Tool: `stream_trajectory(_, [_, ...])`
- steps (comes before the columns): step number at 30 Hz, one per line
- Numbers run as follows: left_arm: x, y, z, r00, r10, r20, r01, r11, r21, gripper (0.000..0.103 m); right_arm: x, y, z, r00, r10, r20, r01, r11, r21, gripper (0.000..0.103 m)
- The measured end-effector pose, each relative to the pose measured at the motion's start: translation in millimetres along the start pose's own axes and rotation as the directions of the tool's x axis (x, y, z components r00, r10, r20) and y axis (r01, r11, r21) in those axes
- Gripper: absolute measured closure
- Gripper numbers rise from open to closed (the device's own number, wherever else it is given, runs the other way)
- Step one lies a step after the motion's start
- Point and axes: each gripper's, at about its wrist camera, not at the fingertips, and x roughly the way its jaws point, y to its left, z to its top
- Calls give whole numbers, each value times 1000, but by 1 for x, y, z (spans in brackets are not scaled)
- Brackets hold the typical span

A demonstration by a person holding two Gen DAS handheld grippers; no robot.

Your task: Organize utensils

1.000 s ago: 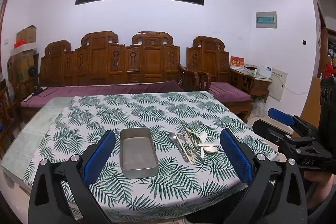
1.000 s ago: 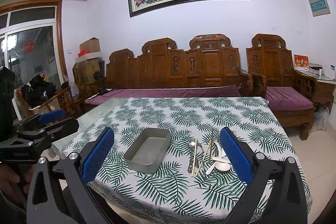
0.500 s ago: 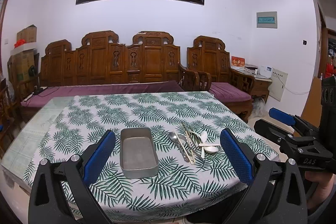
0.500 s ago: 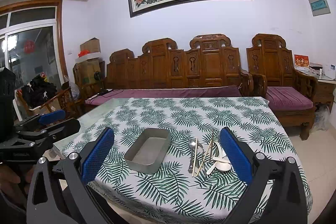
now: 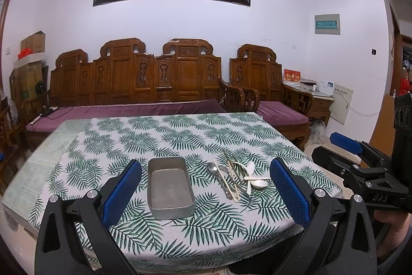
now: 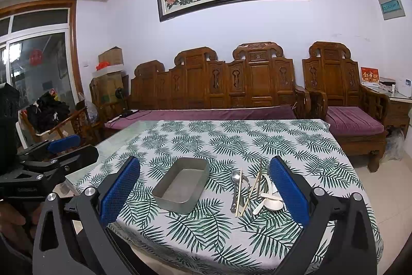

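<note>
Right now your utensils point(image 6: 253, 191) lie heaped on the counter point(image 6: 283, 146) just right of the tray point(image 6: 181, 188), handles toward you. Both your right gripper point(image 6: 204, 193) and left gripper point(image 5: 206, 193) hang wide open, empty; the right sits nearer.

Tray point(image 5: 170, 191): dull grey metal, matt, brushed look inside. Metal spoon point(image 5: 213, 168): shiny steel. White spoons point(image 5: 253, 178): smooth, prob. plastic, slight gloss. Chopsticks point(image 5: 230, 181): pale, matt; wood or bamboo, can't tell. Tabletop cloth point(image 5: 180, 135): woven fabric w/ leaf print, matt. Left tool point(image 5: 204, 195) pads point(image 5: 121, 193): blue, textured rubbery; frame black matt plastic. Sofa point(image 5: 144, 76): carved wood, varnished.
</note>
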Motion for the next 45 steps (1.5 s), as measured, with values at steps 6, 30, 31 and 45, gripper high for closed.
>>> stream_trajectory(6, [0,0,0,1000,0,1,0,1000,0,7,0,0,0,1000,1,1,-1,1000,0,2])
stream_trajectory(30, [53,2,-24,993,-9,-122,9,1000,3,7,42,-24,-25,993,-10,-121,11,1000,11,29])
stream_trajectory(31, [57,2,-26,992,-8,-129,9,1000,4,7,47,-27,-28,991,-12,-133,14,1000,11,30])
stream_trajectory(45, [128,8,-40,960,-24,-280,22,1000,-9,9,114,-80,-51,970,-26,-243,37,998,42,45])
